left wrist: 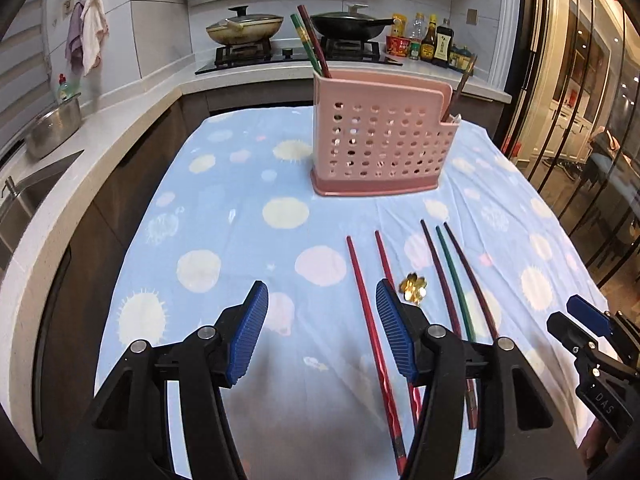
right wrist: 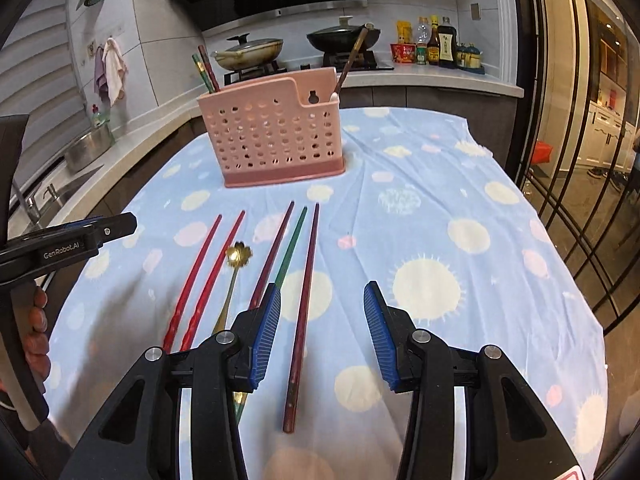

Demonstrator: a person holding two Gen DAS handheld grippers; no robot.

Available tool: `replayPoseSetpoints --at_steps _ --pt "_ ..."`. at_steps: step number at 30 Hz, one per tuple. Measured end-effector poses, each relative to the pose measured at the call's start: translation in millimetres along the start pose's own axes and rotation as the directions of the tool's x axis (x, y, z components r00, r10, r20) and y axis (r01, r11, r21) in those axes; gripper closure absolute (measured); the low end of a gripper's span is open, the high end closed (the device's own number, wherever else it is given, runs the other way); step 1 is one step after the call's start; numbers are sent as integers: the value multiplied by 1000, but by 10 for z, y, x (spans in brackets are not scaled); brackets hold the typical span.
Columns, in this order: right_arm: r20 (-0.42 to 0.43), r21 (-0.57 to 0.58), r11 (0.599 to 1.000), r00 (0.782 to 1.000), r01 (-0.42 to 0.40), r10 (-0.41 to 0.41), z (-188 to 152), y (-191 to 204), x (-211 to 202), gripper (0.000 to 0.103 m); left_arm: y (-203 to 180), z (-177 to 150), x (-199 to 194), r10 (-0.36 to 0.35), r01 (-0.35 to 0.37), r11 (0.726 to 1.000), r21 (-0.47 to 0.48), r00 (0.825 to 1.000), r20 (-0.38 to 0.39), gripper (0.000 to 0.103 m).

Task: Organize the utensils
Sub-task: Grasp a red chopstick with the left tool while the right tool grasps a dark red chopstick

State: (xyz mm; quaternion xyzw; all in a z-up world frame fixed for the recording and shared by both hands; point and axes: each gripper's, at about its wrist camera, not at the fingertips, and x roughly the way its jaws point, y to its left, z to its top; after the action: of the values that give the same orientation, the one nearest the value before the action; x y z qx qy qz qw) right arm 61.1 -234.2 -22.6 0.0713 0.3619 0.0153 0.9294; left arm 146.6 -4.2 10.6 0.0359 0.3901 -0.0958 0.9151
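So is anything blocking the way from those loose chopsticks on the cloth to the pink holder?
Nothing visible does. Between the chopsticks and the pink holder lies only bare dotted cloth. The gold spoon lies among them, not in the way.

The left tool [left wrist: 322, 300] is held tilted downward toward 12 o'clock, its two blue pads [left wrist: 250, 332] set well apart with nothing gripped between them. The right tool [right wrist: 322, 304] is angled down likewise, its pads [right wrist: 266, 336] parted and pressing on nothing. Fingers of the hand [right wrist: 36, 332] on the left tool are seen at 9 o'clock in the right wrist view.
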Motion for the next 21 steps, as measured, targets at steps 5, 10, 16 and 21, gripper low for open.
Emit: replayPoseSetpoints --at_steps 5,10,16,21 --pt "-46 -1 1000 999 -4 4 -246 22 18 60 -14 -269 38 7 -8 1000 -8 999 -40 43" --pt "-76 3 1000 997 -12 12 -369 38 46 60 -71 -493 50 13 -13 1000 4 998 -67 35" --pt "-110 1 1000 994 -16 16 -517 75 96 60 -109 -712 92 13 -12 1000 12 993 -117 35" --pt "-125 0 1000 992 -26 26 -569 88 108 60 -102 -805 87 10 -9 1000 5 991 -135 35"
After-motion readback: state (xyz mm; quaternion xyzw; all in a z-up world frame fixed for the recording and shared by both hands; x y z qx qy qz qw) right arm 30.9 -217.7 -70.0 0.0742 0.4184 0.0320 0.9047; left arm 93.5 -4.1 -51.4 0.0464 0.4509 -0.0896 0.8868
